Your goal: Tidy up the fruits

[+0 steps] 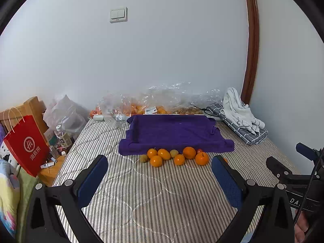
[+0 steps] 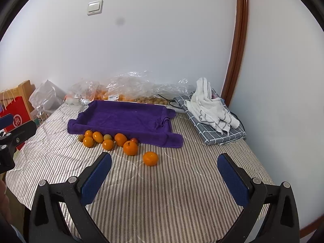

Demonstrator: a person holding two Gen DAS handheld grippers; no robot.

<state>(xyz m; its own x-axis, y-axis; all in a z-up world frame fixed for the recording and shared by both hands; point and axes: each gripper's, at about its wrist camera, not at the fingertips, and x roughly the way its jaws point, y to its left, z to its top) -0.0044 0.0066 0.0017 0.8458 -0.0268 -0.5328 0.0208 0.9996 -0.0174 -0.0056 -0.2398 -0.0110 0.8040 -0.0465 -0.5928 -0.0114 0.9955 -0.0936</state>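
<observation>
A cluster of fruits [image 2: 109,139] (mostly oranges, a few small greenish ones) lies on the striped bedcover [image 2: 162,192], touching the near edge of a purple towel-lined tray [image 2: 125,119]. One lone orange [image 2: 150,158] sits nearer, just right of the cluster. Both the left gripper [image 1: 160,174] and the right gripper [image 2: 164,172] hover near, jaws wide apart, holding nothing.
</observation>
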